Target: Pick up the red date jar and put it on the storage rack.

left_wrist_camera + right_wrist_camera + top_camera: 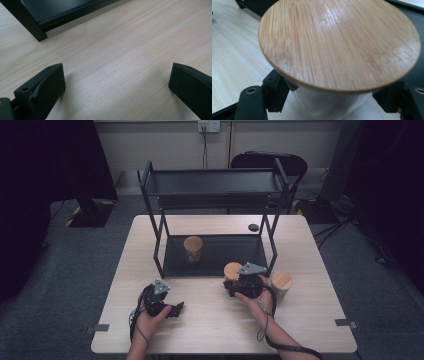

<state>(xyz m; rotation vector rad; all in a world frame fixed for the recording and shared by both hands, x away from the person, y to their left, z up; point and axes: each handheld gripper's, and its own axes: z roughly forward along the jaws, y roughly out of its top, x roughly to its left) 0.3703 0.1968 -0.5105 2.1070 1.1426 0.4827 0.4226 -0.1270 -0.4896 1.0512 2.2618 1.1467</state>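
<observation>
A jar with a round bamboo lid (337,42) and a pale body sits between the jaws of my right gripper (332,100), which is shut on its body below the lid. In the high view this jar (232,269) is at the front right edge of the black rack's lower shelf (220,257), with my right gripper (231,282) just behind it. A second lidded jar (192,247) stands on that lower shelf. A third one (281,282) stands on the table to the right of my right hand. My left gripper (175,309) rests open on the table, nothing between its jaws (116,85).
The black two-tier rack (212,182) stands at the middle of the wooden table (310,320); one leg (25,20) is close ahead of my left gripper. A small dark round object (253,227) lies behind the rack. A chair (270,161) stands beyond the table.
</observation>
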